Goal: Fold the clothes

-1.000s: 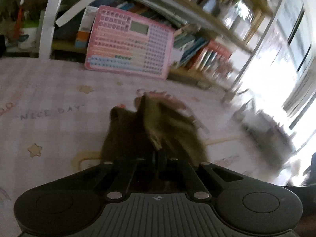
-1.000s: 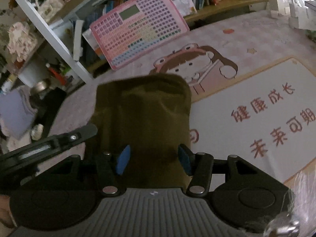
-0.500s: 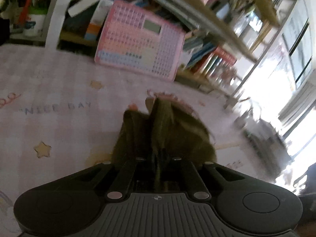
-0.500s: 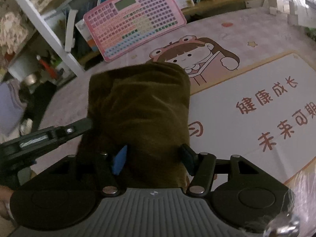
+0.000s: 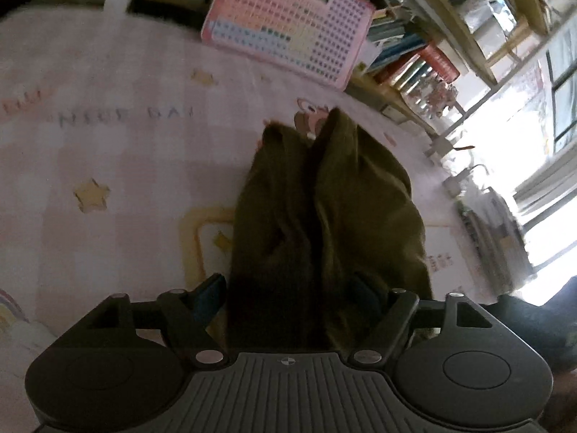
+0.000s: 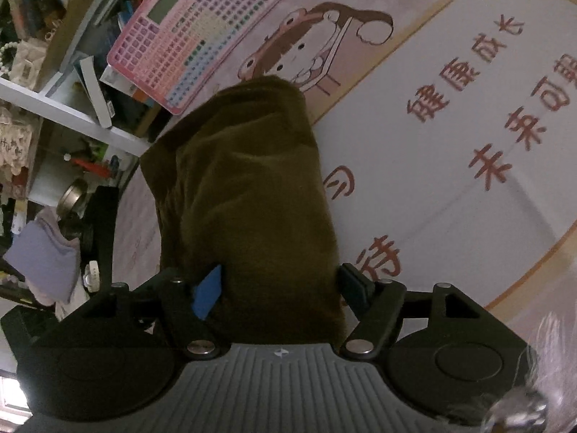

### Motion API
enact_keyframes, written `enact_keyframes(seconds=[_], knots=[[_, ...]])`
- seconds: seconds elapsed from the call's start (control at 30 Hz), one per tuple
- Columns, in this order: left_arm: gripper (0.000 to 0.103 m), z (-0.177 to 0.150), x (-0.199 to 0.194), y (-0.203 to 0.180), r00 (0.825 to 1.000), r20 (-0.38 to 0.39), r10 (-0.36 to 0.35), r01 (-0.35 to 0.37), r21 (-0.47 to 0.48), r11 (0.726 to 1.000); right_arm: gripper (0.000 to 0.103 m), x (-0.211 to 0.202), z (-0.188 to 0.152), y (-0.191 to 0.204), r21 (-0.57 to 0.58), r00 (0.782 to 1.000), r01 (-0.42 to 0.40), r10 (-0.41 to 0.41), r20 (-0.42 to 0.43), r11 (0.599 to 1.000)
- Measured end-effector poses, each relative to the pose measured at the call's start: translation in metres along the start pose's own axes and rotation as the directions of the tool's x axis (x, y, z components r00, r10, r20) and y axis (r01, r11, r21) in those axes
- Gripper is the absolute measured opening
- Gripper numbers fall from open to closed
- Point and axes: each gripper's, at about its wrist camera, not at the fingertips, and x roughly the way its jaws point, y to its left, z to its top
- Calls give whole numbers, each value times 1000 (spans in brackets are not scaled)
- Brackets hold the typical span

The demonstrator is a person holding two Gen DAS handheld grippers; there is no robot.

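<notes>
A dark olive-brown garment [image 5: 324, 216] lies bunched on the pink cartoon play mat [image 5: 108, 151]. In the left wrist view it runs forward from between the fingers of my left gripper [image 5: 292, 296], whose jaws stand apart around the cloth. In the right wrist view the same garment [image 6: 245, 187] lies in a long folded heap between the fingers of my right gripper [image 6: 281, 285], also spread wide, with the blue pad [image 6: 207, 290] beside the cloth.
A pink toy keyboard board [image 5: 288, 21] leans against low bookshelves [image 5: 414, 57] at the mat's far edge; it also shows in the right wrist view [image 6: 187, 36]. A lilac cloth [image 6: 43, 256] and clutter lie off the mat at left. Bright window at right [image 5: 541, 144].
My left gripper was shut on the garment and has opened, so the cloth now lies loose between its fingers. Both grippers have tilted down closer over the garment.
</notes>
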Motion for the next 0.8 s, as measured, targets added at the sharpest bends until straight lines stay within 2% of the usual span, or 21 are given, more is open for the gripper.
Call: enact_keyframes(seconds=[0.07, 0.1, 0.13, 0.2, 0.3, 0.33, 0.4, 0.47, 0.53, 0.6, 0.73, 0.77, 0.8], knots=[[75, -1, 1, 1, 1000, 1, -14, 14, -23, 1000, 68, 4, 1, 2, -3, 1000, -9, 9, -1, 1000], [71, -1, 2, 1, 1000, 1, -21, 21, -35, 999, 67, 5, 2, 3, -8, 1000, -8, 8, -2, 1000], [57, -2, 3, 0, 1000, 0, -17, 17, -45, 999, 65, 6, 2, 4, -18, 1000, -3, 3, -5, 1000], [46, -3, 2, -1, 1000, -7, -1, 1, -60, 998, 49, 6, 2, 6, -48, 1000, 13, -13, -5, 999], [35, -7, -2, -10, 1000, -9, -5, 4, -65, 998, 35, 0, 0, 15, -158, 999, 39, -35, 26, 987], [32, -10, -4, -17, 1000, -11, -2, 1, -49, 999, 33, -4, -2, 22, -227, 998, 62, -53, 45, 972], [30, -19, -10, -32, 1000, -18, 7, -7, 10, 1000, 30, -10, -9, 36, -371, 991, 127, -101, 88, 920], [30, -27, -14, -47, 1000, -27, 15, -13, 68, 998, 29, -16, -20, 45, -506, 982, 187, -139, 131, 842], [30, -34, -17, -52, 999, -52, 10, -5, 92, 996, 29, -23, -26, 40, -543, 981, 192, -148, 124, 818], [31, -35, -16, -49, 997, -80, -9, 14, 65, 998, 29, -30, -33, 36, -576, 981, 194, -156, 116, 794], [43, -32, -11, -40, 994, -105, -10, 12, 13, 1000, 33, -35, -19, 16, -486, 992, 129, -121, 46, 864], [45, -32, -9, -37, 994, -109, -7, 7, 2, 1000, 39, -34, -16, 12, -459, 992, 122, -120, 35, 880], [52, -31, -8, -35, 994, -112, -3, 2, -8, 1000, 46, -33, -13, 7, -433, 993, 110, -113, 20, 894]])
